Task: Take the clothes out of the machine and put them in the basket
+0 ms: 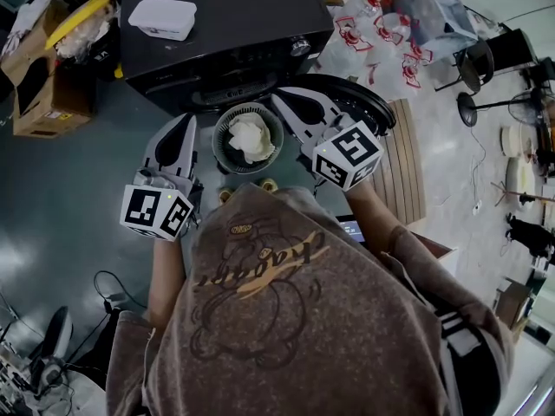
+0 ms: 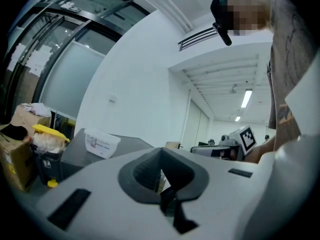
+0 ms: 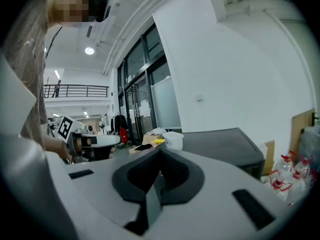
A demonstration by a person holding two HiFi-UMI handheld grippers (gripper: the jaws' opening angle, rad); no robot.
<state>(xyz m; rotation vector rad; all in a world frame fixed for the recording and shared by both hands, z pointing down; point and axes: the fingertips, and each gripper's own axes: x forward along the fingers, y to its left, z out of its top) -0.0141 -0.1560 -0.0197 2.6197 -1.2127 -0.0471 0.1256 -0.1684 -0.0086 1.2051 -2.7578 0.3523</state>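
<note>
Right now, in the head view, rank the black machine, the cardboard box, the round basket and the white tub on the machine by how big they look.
1. black machine, clearly largest.
2. cardboard box, partly cut by the picture's edge.
3. round basket, close to the box, so that pair is unsure.
4. white tub, smallest.

brown tee [image 1: 286, 310] with cartoon print

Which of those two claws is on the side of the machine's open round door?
The right claw. The dark round door curves just past it in the head view, while the left claw has only teal floor beside it.
</note>
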